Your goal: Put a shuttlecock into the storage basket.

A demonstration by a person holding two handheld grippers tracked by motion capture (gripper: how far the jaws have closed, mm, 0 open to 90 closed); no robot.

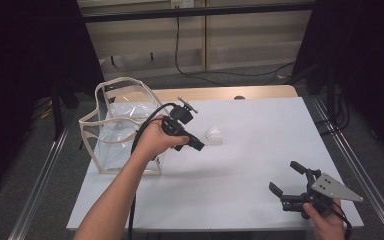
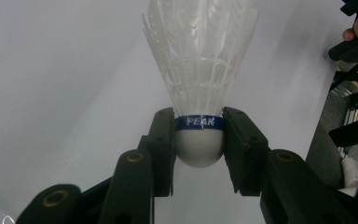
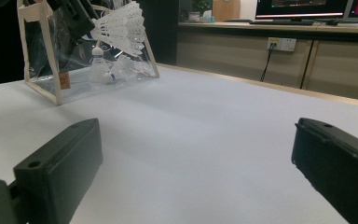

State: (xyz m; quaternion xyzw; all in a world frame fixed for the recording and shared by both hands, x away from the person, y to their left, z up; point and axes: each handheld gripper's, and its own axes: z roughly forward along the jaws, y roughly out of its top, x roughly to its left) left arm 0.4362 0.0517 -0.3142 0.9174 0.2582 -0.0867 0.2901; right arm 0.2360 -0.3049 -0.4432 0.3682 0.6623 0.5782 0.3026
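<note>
**White sheet, wooden worktop, dark room**

White and matte, a sheet (image 1: 240,165) covers nearly the whole worktop (image 1: 220,93), whose pale wood shows as a strip along the far edge. At the near right corner a hand holds the right gripper (image 1: 286,181) low over the sheet, its jaws spread wide with nothing between them.

Further in, left of centre, the left gripper (image 1: 203,143) is held above the sheet. Its jaws are narrowed onto a shuttlecock (image 2: 199,93): the pads press both sides of the rounded white base with its blue band, and the feathers point away from the gripper. The shuttlecock hangs clear of the surface, just right of a bag (image 1: 117,125).

The bag, clear plastic with cream trim, stands open on the far left part of the worktop. In the right gripper view more shuttlecocks (image 3: 105,70) lie inside it.

Beyond the worktop lies grey floor, with metal rails (image 1: 40,175) running along both sides. Black cables (image 1: 220,72) trail across the floor before light wood wall panels. Dark curtains close in left and right.
</note>
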